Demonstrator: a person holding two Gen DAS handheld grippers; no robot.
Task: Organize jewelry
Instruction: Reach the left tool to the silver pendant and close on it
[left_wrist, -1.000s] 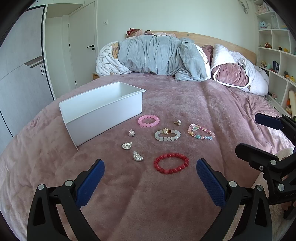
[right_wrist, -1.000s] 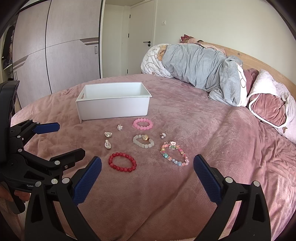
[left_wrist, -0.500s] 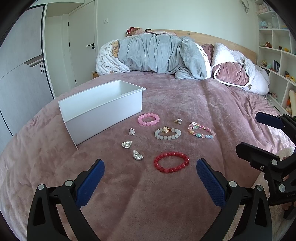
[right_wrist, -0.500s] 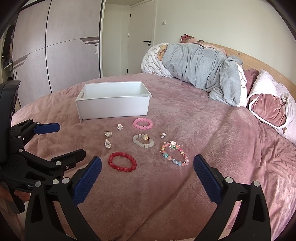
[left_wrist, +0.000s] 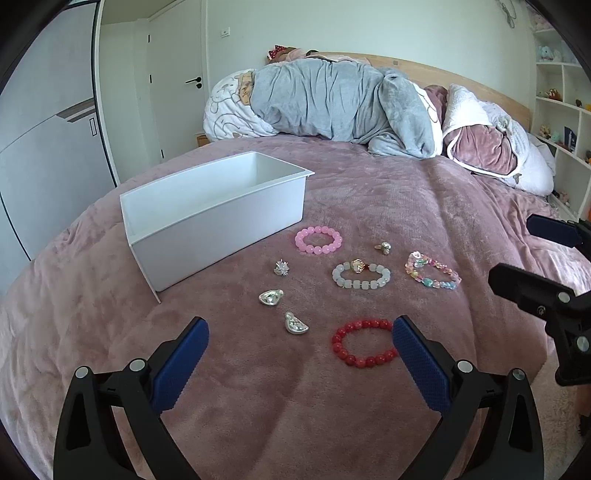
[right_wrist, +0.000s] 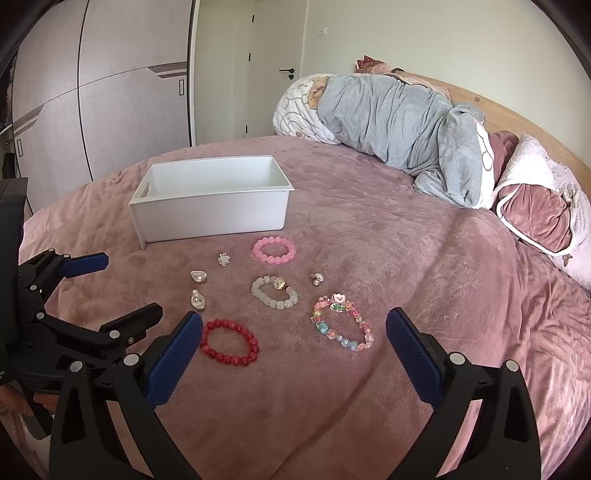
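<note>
Holding both the left claw (left_wrist: 299, 350) and right claw (right_wrist: 293, 341) wide open and empty, you should pinch the light, slippery red bead bracelet (left_wrist: 364, 342) across one side of its loop.

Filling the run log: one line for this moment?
left gripper open | right gripper open | bracelets on bed | bin empty

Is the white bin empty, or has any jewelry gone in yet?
Apparently empty: the white bin shows only bare inner walls, though its floor is partly hidden. All four bracelets, including the red bracelet, lie on the blanket.
</note>
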